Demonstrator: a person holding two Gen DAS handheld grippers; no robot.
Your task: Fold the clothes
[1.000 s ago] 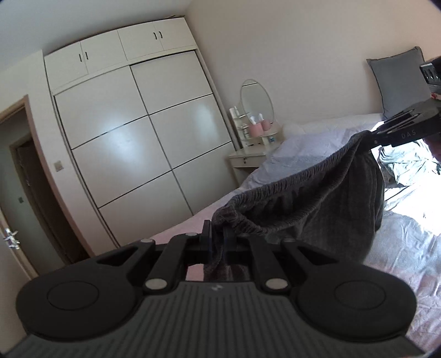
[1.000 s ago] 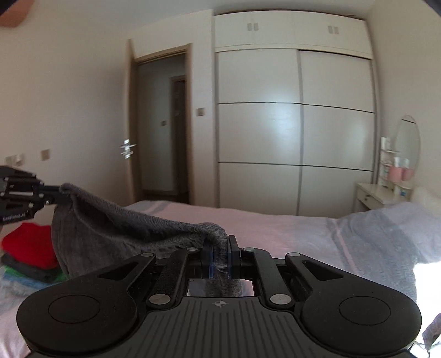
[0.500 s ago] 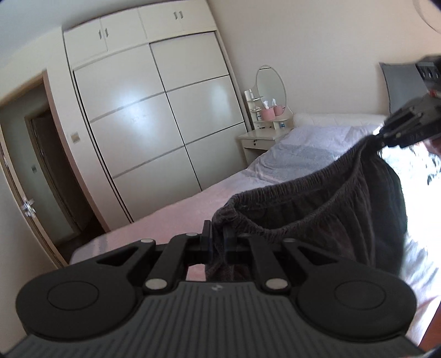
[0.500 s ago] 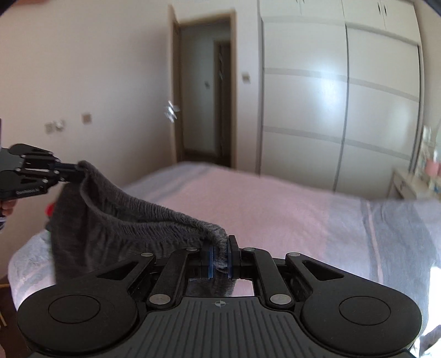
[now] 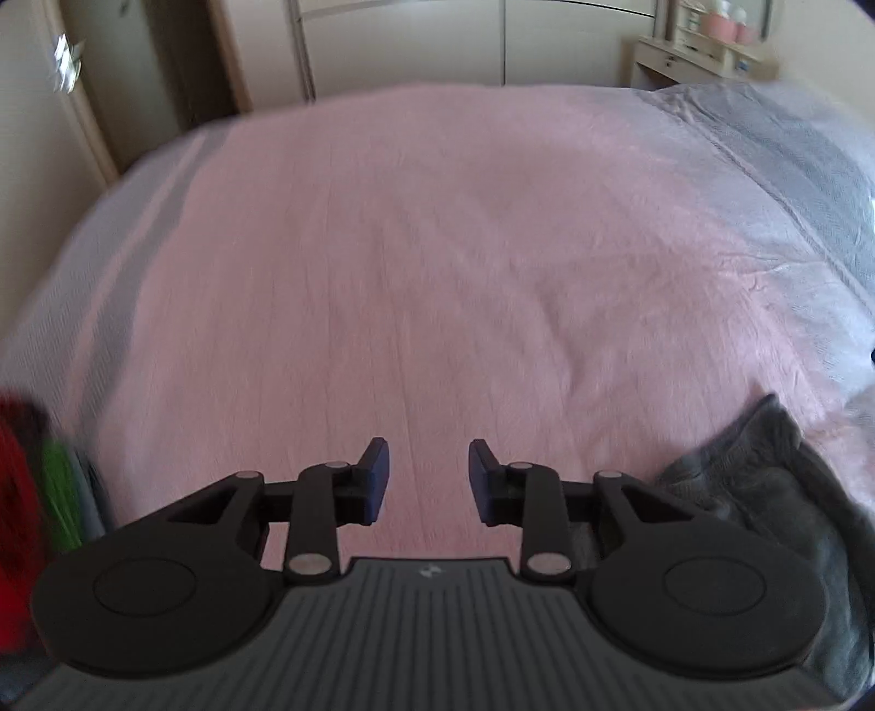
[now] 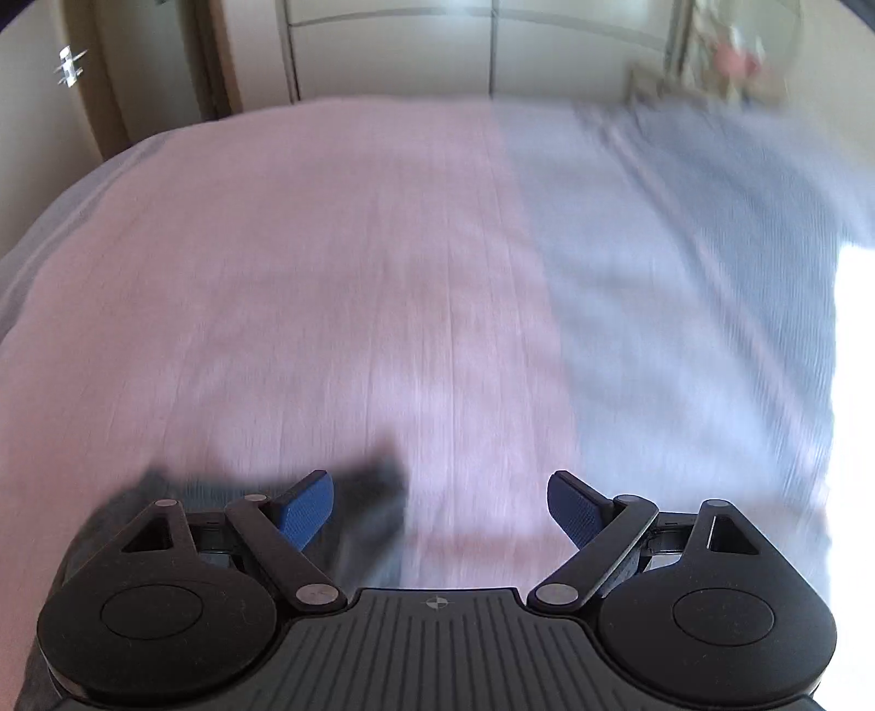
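A dark grey knit garment [image 5: 765, 492] lies crumpled on the pink bedspread [image 5: 437, 262] at the lower right of the left wrist view. My left gripper [image 5: 429, 473] is open and empty, just left of the garment. In the right wrist view the same garment [image 6: 372, 508] lies blurred at the lower left, under and behind my left fingertip [image 6: 306, 506]. My right gripper [image 6: 440, 508] is open wide and empty above the bedspread [image 6: 383, 273].
A stack of folded red and green clothes [image 5: 33, 492] sits at the bed's left edge. A white wardrobe [image 5: 410, 38], a doorway [image 5: 180, 60] and a nightstand [image 5: 700, 60] stand beyond the bed. A grey-blue sheet [image 6: 683, 273] covers the bed's right part.
Both grippers held the grey garment stretched up between them. Now both have opened and let it go, it lies on the bed, and both views tilt down toward the bedspread.
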